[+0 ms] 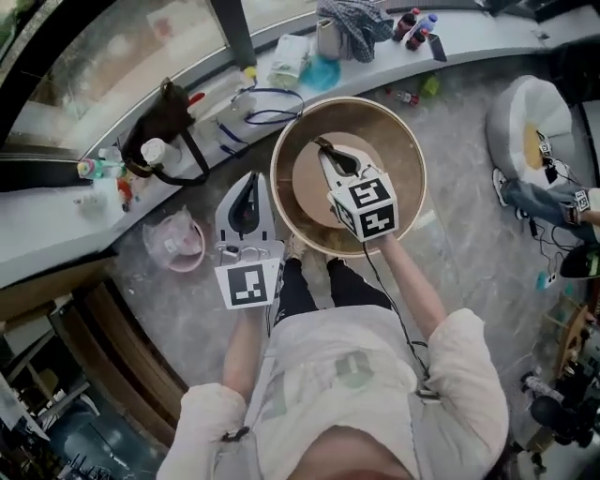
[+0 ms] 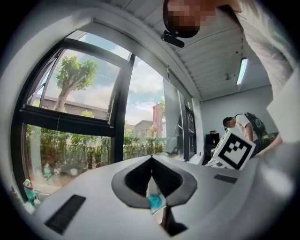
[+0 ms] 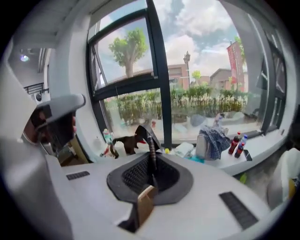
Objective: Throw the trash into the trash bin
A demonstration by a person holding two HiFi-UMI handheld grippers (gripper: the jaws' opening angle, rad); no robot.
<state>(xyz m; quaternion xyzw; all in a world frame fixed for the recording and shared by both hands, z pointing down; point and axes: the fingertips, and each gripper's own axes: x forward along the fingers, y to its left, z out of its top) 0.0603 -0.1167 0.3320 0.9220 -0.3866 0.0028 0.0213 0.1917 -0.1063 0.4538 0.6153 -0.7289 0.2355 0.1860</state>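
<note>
Straight below me at 12 o'clock stands the round tan trash bin (image 1: 398,131) on the grey floor (image 1: 469,248). A flat sheet of cardboard (image 1: 314,183) lies in its bottom.

I hold the right gripper (image 1: 325,148) over the bin's opening, nose tipped downward, its marker cube nearer my body. Its jaws are pressed together. In the right gripper view a brown scrap (image 3: 145,204) is pinched between them and sticks out near their base.

My left gripper (image 1: 247,187) hangs at 9 o'clock of the bin, outside its rim and above bare floor, pointing roughly level toward the window. Its jaws are also closed. The left gripper view shows a white-and-teal wrapper (image 2: 154,200) caught in the seam between them.

So both pieces of trash are in the jaws and neither is in the bin.

A pink container (image 1: 180,244) sits on the floor at 9 o'clock of the left gripper. Beyond the bin, from 10 to 1 o'clock, runs the window ledge (image 1: 56,225). On it are a dark bag (image 1: 164,117), a checked cloth (image 1: 356,19) and two red-topped bottles (image 1: 412,23).
</note>
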